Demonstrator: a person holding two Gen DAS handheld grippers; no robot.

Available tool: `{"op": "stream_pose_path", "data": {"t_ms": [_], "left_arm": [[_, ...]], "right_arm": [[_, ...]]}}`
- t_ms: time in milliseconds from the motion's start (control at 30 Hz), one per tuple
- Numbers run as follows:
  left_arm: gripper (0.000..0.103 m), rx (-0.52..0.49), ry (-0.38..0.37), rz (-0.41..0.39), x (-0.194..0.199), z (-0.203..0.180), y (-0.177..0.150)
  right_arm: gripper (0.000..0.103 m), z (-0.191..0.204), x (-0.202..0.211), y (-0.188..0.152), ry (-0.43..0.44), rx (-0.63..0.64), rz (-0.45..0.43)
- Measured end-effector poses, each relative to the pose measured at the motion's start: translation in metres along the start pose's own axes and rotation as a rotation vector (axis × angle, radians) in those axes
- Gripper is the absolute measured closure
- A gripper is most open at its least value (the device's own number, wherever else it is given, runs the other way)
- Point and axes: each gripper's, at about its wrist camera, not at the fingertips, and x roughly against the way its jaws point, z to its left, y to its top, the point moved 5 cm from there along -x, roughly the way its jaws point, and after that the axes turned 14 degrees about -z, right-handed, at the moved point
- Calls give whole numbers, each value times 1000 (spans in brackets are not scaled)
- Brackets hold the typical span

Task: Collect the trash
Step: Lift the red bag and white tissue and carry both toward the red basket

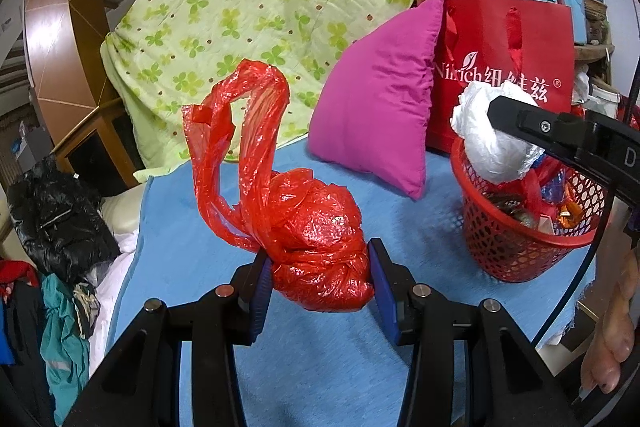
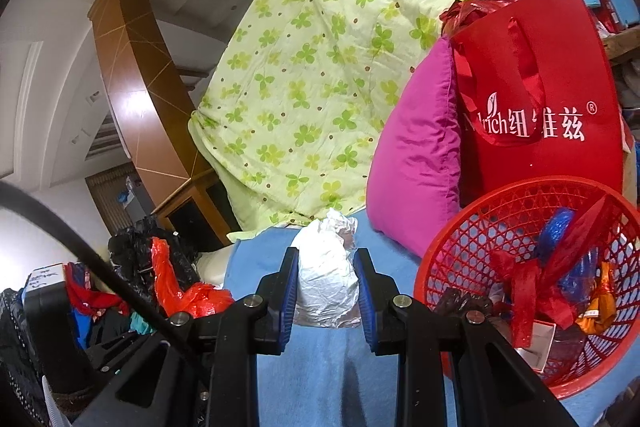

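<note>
My left tongs (image 1: pixel 320 279) pinch a glossy, crinkled red plastic bag (image 1: pixel 316 243); my right (image 2: pixel 326 295) a shiny white plastic wad (image 2: pixel 328 283). The basket (image 2: pixel 452 267) is glossy plastic mesh, the blue cloth (image 1: pixel 312 379) matt.

A knotted red plastic bag (image 1: pixel 316 247), crinkled and bulging, sits pinched between the blue pads of the left tool (image 1: pixel 320 279), its loose handles curling upward. A crumpled white plastic wad (image 2: pixel 326 279) is clamped in the right tool (image 2: pixel 326 291). Just right of that tool stands a red mesh basket (image 2: pixel 460 255), holding wrappers and scraps.
</note>
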Motion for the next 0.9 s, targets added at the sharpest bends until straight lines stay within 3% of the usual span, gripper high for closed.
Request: {"op": "stream_pose_path", "data": {"t_ms": [900], "left_arm": [[55,-30,-49,-36,-1,-24,18]], "right_arm": [[74,-15,15,11,-30,-48,-39]]}}
